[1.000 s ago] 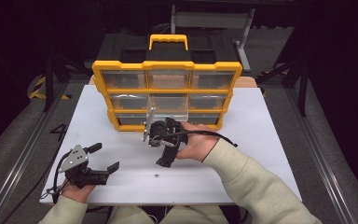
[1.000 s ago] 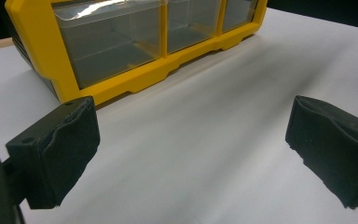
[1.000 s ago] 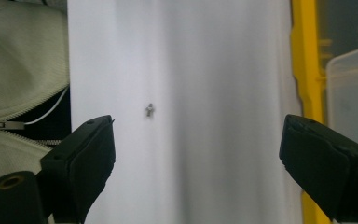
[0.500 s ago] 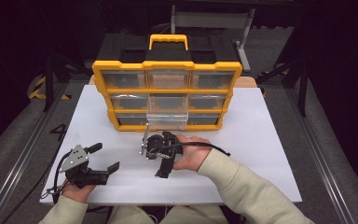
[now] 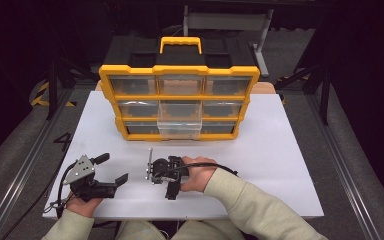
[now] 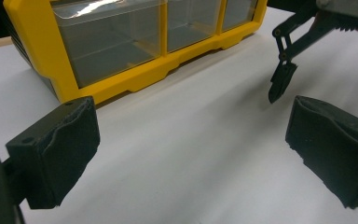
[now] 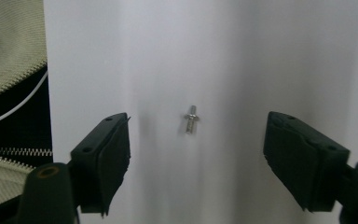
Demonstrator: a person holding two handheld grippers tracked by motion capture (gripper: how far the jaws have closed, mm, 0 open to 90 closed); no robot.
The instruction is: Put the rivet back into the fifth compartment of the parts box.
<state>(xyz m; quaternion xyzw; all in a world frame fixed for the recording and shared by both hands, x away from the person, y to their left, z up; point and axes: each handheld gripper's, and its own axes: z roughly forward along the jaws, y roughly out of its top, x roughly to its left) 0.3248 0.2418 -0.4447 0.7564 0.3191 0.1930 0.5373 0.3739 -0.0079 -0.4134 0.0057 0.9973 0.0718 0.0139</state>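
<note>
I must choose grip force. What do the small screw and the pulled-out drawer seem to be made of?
The screw looks like bare metal: silvery, shiny, with a bright glint on its head, lying between the open right tongs. The drawer seems clear plastic, since you see through its front; it is probably rigid.

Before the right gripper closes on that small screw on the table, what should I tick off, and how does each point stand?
1. Right gripper open wide enough: ok, jaws stand far apart.
2. Screw between the jaws: ok, it lies about midway, slightly ahead of the pads.
3. Screw free to lift: ok, it lies alone on the bare white table.
4. Destination ready: ok, the clear middle bottom drawer of the yellow organizer is pulled out.
5. Left gripper out of the way: ok, open, holding nothing, off to the side.
6. Drawer contents: cannot tell.
</note>
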